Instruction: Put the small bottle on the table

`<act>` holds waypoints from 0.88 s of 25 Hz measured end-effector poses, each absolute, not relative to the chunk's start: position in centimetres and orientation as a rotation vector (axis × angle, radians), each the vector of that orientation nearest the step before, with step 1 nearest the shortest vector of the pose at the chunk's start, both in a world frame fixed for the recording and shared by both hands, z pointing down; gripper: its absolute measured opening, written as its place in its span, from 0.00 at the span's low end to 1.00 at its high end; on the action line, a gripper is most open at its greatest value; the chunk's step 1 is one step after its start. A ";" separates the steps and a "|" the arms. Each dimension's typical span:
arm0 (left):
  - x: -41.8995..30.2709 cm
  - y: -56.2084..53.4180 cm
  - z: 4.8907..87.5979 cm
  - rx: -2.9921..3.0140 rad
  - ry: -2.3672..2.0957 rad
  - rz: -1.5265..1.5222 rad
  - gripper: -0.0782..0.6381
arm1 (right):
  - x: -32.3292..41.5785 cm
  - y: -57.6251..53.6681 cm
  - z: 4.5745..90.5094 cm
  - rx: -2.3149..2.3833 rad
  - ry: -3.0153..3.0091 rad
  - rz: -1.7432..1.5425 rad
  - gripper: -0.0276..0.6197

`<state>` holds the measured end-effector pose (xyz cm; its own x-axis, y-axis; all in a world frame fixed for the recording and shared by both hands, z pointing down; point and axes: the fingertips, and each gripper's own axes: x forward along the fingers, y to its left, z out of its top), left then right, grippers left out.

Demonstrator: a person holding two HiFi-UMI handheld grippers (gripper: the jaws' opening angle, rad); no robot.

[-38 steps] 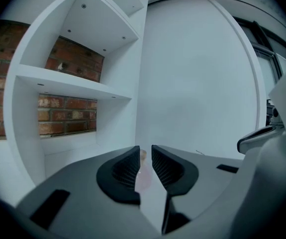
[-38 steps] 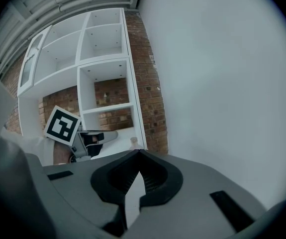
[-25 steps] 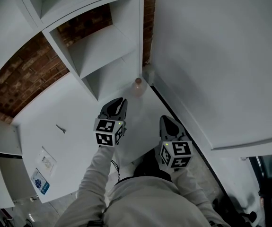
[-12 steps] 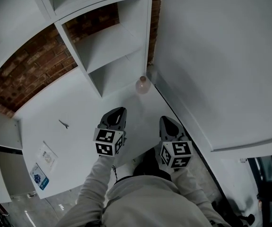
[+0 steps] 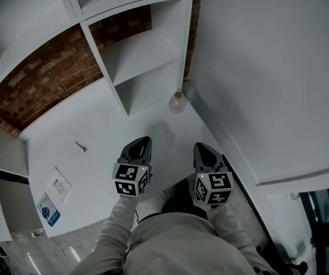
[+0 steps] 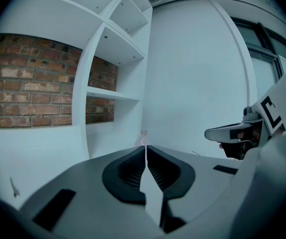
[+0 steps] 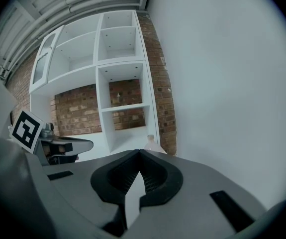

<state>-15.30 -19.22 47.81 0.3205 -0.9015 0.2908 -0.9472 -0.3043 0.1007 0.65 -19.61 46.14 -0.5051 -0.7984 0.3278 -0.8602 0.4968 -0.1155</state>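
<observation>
Control: Report, largest first.
Operator: I see a white desk (image 5: 95,130) mid-frame, with a shelf unit (image 5: 147,56) above it.
Control: Tools?
Operator: The left hand-held gripper (image 5: 143,140) and right hand-held gripper (image 5: 202,146) are at lower centre, both pressed together and empty.
Control: Target?
Operator: The small bottle (image 5: 177,102) stands upright on the desk, centre frame, well apart from both.

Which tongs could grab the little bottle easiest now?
Probably the left tongs: the small bottle stands straight beyond their shut tips, with table to either side. The right tongs are also shut, empty and close, but sit right beside the wall. It is a near call.
</observation>
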 end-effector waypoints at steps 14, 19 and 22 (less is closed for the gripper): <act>-16.8 -16.9 47.4 2.298 -1.728 0.233 0.15 | 0.4 -18.3 46.0 1.381 -2.523 0.390 0.09; -17.0 -16.4 47.3 2.299 -1.739 0.238 0.15 | 0.2 -17.9 45.9 1.367 -2.528 0.384 0.09; -17.1 -16.0 47.1 2.304 -1.745 0.248 0.15 | 0.0 -17.6 45.8 1.358 -2.533 0.377 0.09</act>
